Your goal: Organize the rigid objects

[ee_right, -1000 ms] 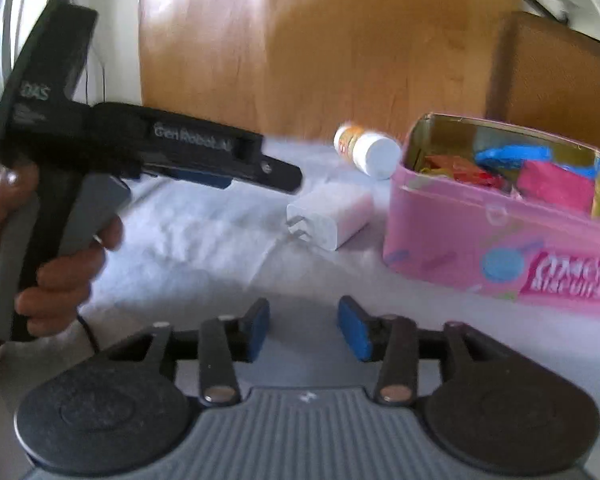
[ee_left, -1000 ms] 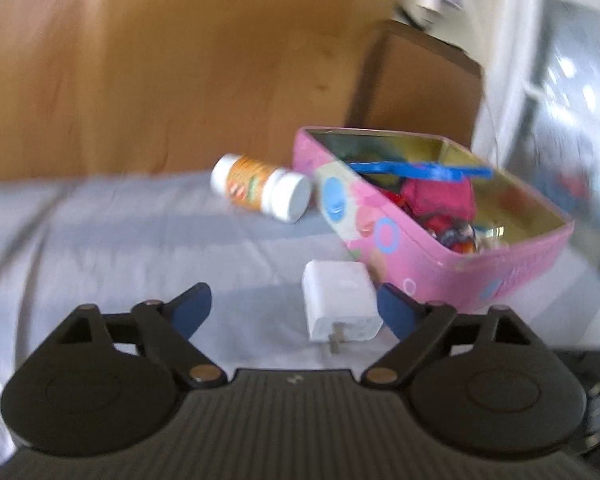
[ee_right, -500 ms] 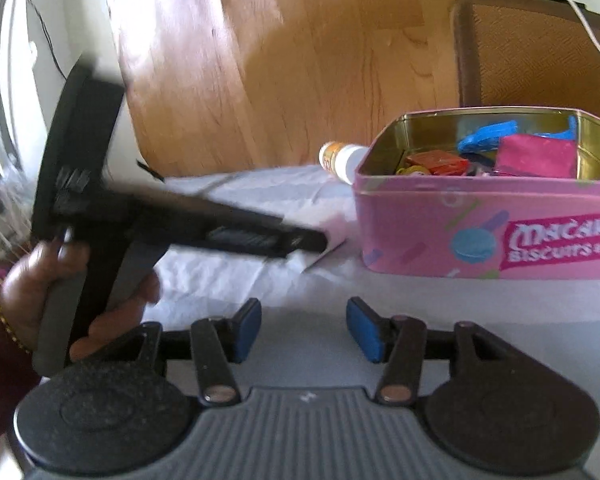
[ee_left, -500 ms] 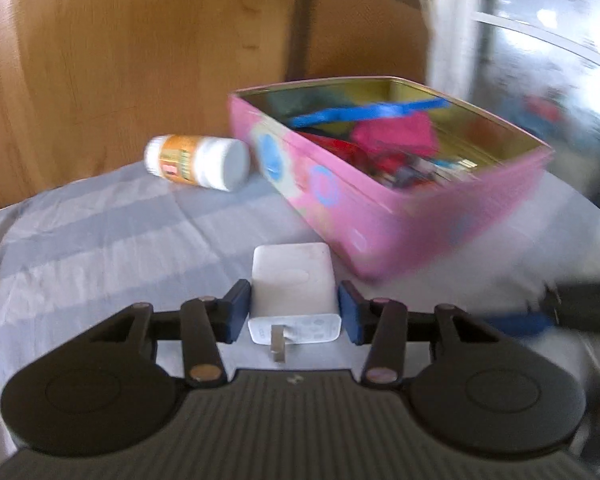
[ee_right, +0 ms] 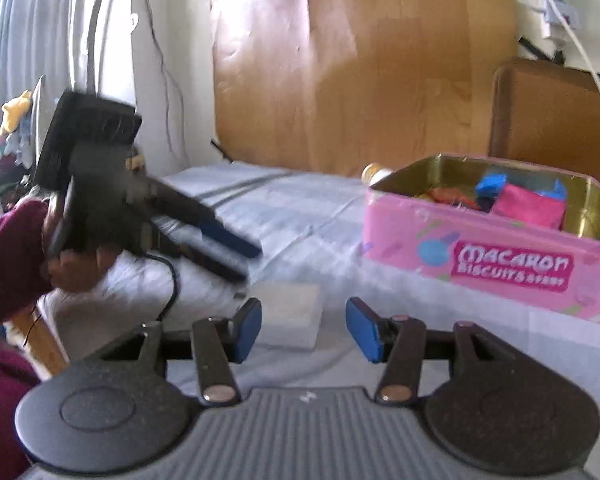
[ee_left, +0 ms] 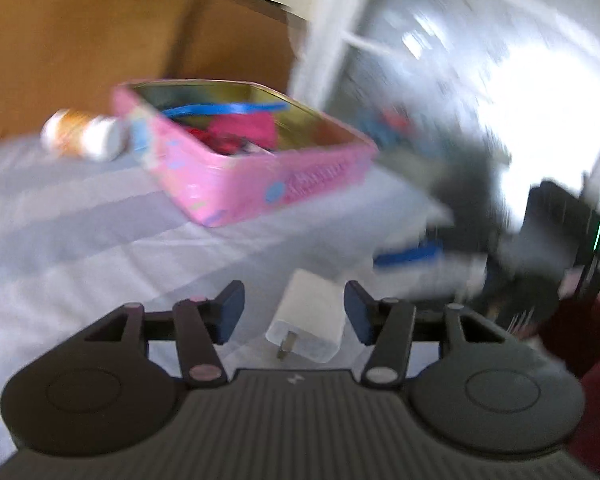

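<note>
The white charger (ee_left: pixel 309 322) lies on the pale striped cloth (ee_left: pixel 80 220), prongs toward the left wrist camera, in front of the pink tin (ee_left: pixel 256 178) and apart from it. It sits between the blue pads of the left gripper (ee_left: pixel 294 317), whose jaws are opening; a gap shows on each side, so neither pad presses on it. In the right wrist view the same charger (ee_right: pixel 290 312) shows just beyond the right gripper (ee_right: pixel 303 328), nearer its left pad (ee_right: pixel 247 330); these jaws stand apart with nothing between them. The tin (ee_right: pixel 488 248) is open, gold inside, and holds a blue strip, a pink block and other small bits too blurred to name. A white-capped bottle (ee_left: pixel 82 138) lies on its side at the tin's far left end, right up against it. To the left of the tin in the right wrist view, a hand (ee_right: pixel 74 268) in a dark red sleeve (ee_right: pixel 8 256) grips the left gripper's handle.
</note>
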`<action>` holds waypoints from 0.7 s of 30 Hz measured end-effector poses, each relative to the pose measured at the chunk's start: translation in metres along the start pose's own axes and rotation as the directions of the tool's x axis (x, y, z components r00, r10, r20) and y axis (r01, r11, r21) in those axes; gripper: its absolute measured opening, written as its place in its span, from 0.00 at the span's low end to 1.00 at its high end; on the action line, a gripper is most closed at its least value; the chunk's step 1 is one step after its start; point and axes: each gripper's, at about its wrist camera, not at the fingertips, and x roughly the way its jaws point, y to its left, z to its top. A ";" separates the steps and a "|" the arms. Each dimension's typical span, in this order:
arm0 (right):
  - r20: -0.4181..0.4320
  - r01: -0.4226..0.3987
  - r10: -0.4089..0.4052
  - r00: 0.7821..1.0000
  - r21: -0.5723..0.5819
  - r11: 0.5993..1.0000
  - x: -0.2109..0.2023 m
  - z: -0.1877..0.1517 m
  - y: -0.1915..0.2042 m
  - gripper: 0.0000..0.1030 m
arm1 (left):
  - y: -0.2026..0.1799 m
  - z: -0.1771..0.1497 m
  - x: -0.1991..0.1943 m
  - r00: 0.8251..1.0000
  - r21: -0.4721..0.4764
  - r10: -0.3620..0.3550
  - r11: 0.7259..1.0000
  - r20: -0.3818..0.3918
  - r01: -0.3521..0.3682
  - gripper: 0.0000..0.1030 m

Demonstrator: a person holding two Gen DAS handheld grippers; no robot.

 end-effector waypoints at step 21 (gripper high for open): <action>-0.047 0.183 -0.181 0.982 0.022 0.983 0.045 0.012 0.025 0.52 | -0.034 0.017 0.040 0.998 -0.106 0.054 0.993 -0.029 -0.057 0.38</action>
